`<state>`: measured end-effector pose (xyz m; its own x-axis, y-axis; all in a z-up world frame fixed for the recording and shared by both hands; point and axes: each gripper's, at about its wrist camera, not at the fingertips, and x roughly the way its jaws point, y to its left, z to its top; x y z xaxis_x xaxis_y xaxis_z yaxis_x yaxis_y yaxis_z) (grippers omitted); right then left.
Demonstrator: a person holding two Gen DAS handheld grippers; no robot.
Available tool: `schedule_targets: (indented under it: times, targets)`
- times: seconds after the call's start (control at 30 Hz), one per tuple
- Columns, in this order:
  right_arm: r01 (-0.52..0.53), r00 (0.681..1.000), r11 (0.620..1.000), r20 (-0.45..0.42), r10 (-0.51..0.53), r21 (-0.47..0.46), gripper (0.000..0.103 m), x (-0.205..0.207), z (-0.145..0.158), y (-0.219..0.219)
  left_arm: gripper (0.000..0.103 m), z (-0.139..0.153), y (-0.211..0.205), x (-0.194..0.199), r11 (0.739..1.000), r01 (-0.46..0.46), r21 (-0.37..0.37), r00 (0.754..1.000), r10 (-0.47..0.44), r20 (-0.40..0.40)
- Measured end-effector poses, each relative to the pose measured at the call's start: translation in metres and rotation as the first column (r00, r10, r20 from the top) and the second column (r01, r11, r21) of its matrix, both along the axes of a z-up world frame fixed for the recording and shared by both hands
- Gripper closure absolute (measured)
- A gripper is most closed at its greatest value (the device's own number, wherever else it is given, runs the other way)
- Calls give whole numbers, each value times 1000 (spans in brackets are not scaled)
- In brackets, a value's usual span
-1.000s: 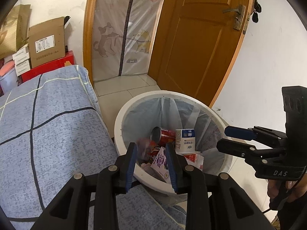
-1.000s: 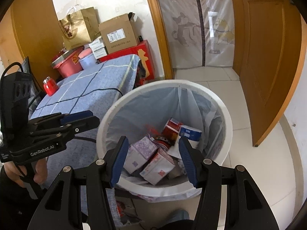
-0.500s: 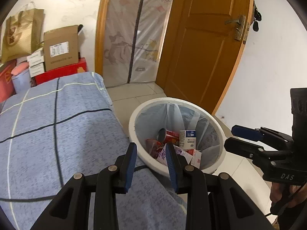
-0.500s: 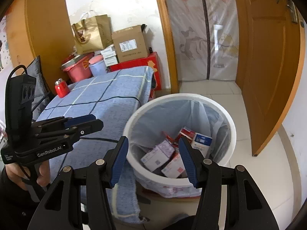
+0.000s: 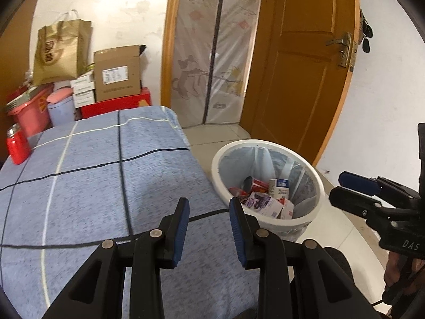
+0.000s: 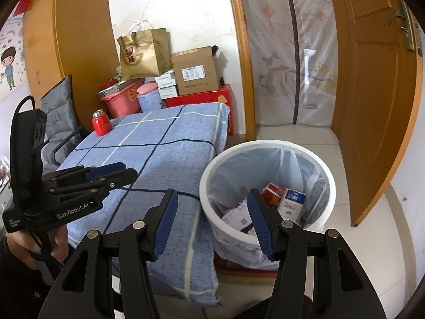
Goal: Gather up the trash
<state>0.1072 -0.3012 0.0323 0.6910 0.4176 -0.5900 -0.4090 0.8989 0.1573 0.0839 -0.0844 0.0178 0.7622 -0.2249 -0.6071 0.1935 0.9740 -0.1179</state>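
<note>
A white bin (image 5: 267, 179) lined with a clear bag stands on the tiled floor just beside the blue checked cloth (image 5: 87, 183) of the table. In it lies the trash: a red can (image 5: 256, 184), a blue-and-white carton (image 6: 292, 200), a purple-printed carton (image 5: 263, 203) and what may be more packets underneath. The left gripper (image 5: 209, 212) hangs over the cloth's edge, jaws part open and empty. The right gripper (image 6: 212, 210) is wider, also empty. A red flask (image 6: 101, 122) stands on the far corner.
</note>
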Motion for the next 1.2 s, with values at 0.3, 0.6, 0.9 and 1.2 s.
schedule_targets:
  times: [0.3, 0.6, 0.9, 1.2]
  targets:
    - [-13, 1000, 1000, 10, 13, 5, 48, -17, 0, 4, 72, -1, 8, -30, 999, -44, -1, 999, 44, 24]
    - [-12, 1000, 1000, 16, 12, 7, 48, -31, 1, 2, 72, 1, 11, -47, 998, -63, 1, 997, 63, 35]
    - [-13, 1000, 1000, 18, 13, 8, 48, -33, 2, 1, 72, 0, 11, -50, 998, -66, -5, 997, 66, 28]
    - [-12, 1000, 1000, 17, 12, 7, 48, -34, 2, 2, 72, -1, 11, -49, 998, -69, 1, 997, 69, 27]
